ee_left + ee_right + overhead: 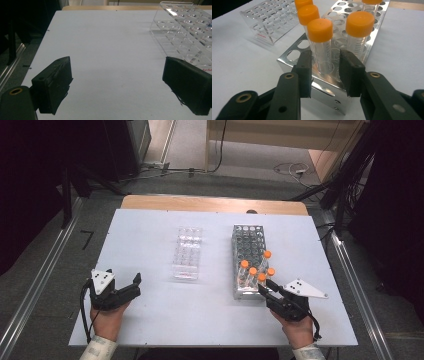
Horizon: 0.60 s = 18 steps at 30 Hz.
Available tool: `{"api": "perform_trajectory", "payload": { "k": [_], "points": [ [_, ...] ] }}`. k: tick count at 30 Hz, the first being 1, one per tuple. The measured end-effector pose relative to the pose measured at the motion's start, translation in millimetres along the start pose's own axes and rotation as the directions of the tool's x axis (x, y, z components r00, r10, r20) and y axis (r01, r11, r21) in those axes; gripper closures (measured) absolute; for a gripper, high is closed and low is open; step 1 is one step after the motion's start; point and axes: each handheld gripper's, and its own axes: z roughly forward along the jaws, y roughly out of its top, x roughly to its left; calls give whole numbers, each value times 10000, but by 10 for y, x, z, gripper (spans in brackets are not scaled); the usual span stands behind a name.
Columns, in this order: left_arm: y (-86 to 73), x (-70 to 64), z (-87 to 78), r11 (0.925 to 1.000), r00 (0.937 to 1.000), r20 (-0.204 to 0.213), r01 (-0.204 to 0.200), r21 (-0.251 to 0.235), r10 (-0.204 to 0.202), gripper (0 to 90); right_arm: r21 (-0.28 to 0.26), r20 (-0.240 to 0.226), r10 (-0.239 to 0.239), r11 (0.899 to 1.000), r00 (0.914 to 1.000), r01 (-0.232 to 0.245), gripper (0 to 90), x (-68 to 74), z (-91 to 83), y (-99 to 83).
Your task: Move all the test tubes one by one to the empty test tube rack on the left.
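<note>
The right hand-held gripper (325, 68) sits at the near right of the white worktop (150, 245), its jaws parted narrowly on either side of the nearest clear plastic tube with an orange cap (320, 42), not yet pressing on it. The tube stands upright, long axis vertical, in the near end of the shiny perforated metal rack (248, 245), directly ahead of that gripper. Left of the rack lies an empty clear acrylic rack (187, 252). The left hand-held gripper (129, 287) rests well apart at the near left, jaws spread wide, holding nothing.
</note>
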Motion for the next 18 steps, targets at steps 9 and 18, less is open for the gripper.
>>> {"api": "perform_trajectory", "payload": {
  "k": [9,18],
  "points": [
    [0,-2,2,10000,10000,13,-10,-1,10,90,-1,89,-204,9998,9998,204,658,22,98,12],
    [-1,-4,2,10000,10000,12,-12,-12,12,90,1,187,-282,9996,9994,282,696,12,146,-1]
  ]
}}
